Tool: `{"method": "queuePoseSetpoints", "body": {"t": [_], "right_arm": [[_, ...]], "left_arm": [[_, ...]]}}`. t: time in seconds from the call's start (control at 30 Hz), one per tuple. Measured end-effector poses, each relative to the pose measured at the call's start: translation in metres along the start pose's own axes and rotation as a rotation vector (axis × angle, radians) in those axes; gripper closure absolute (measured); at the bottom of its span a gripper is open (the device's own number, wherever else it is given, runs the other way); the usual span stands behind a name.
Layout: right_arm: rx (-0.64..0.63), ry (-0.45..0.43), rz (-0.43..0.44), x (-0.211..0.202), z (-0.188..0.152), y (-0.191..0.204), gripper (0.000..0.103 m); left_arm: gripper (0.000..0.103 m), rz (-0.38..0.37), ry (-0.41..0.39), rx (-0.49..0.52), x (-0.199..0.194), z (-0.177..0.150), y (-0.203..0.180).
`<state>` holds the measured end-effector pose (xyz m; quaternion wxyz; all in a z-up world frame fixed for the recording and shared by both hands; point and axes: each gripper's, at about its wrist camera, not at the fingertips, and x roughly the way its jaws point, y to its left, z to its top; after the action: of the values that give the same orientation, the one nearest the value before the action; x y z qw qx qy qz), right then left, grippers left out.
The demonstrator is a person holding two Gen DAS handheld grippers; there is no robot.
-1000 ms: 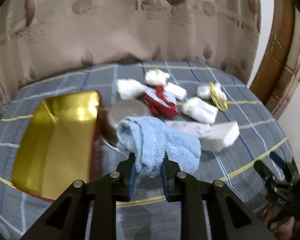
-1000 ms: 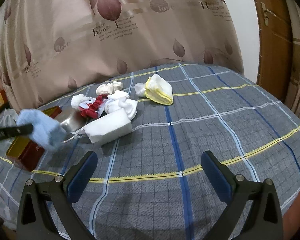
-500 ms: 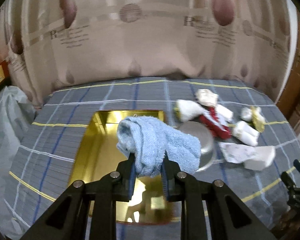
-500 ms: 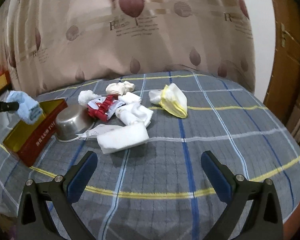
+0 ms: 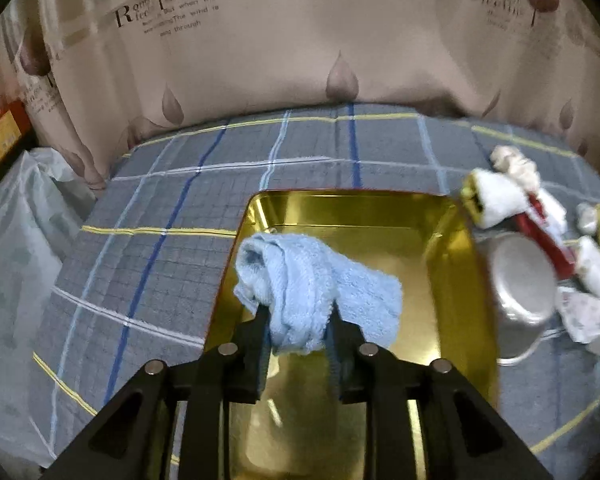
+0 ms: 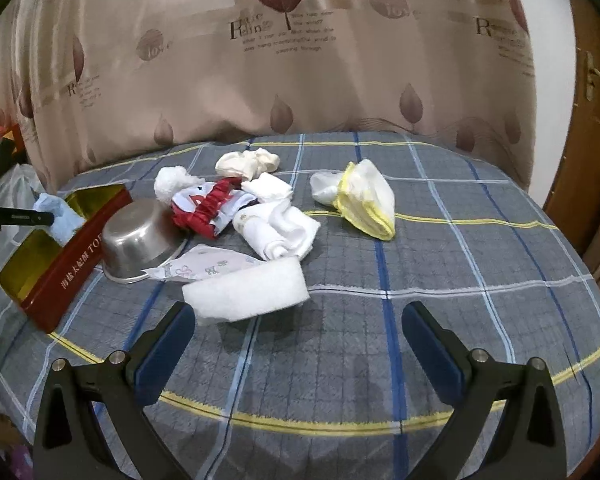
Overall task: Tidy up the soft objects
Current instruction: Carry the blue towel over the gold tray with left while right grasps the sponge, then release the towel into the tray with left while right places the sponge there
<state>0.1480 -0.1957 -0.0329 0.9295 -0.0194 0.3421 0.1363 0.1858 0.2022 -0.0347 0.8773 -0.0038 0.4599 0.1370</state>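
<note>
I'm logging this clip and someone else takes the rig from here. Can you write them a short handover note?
Left tongs: jaws opening, the blue towel between them, over the gold-lined tin.
Right tongs: open, nothing in them, over the checked cloth near the white sponge block.
Done: the towel brought over the tin; whether it has left the pads cannot be told.
Left: the sponge block, rolled white cloth, yellow-edged cloth, red and white piece and cream cloth lie loose beside the steel bowl.
</note>
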Motion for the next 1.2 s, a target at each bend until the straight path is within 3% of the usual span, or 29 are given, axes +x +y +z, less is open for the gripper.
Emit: {"method": "queuePoseSetpoints", "body": {"t": [0.13,0.33,0.5,0.53,0.57,0.6,0.73,0.93,1.2], "right_arm": [[-0.031,0.0,0.013,0.005,0.005,0.008,0.0],[-0.068,0.039,0.017,0.02,0.009,0.015,0.0],[-0.097,0.047,0.013,0.027,0.013,0.016,0.002],[-0.104,0.052,0.022,0.028,0.013,0.016,0.008],[-0.111,0.053,0.05,0.027,0.012,0.017,0.029],[-0.113,0.057,0.079,0.026,0.012,0.017,0.039],[-0.137,0.076,0.094,0.017,0.007,0.022,0.041],[-0.068,0.04,0.19,-0.027,0.007,0.013,0.042],[-0.101,-0.062,0.386,-0.068,0.058,0.067,0.042]], "left_arm": [[0.063,0.109,-0.01,0.056,0.009,0.002,-0.01],[0.056,0.115,-0.071,0.011,-0.004,0.006,-0.005],[0.052,0.069,-0.109,-0.04,-0.021,0.013,0.004],[0.052,0.071,-0.105,-0.033,-0.022,0.014,0.004],[0.052,0.075,-0.096,-0.026,-0.024,0.015,0.004],[0.052,0.072,-0.095,-0.027,-0.027,0.015,0.003],[0.052,0.047,-0.115,-0.041,-0.047,0.005,-0.001],[0.051,0.008,-0.148,-0.086,-0.087,-0.02,-0.005],[0.051,0.015,-0.125,-0.238,-0.12,-0.065,0.016]]}}
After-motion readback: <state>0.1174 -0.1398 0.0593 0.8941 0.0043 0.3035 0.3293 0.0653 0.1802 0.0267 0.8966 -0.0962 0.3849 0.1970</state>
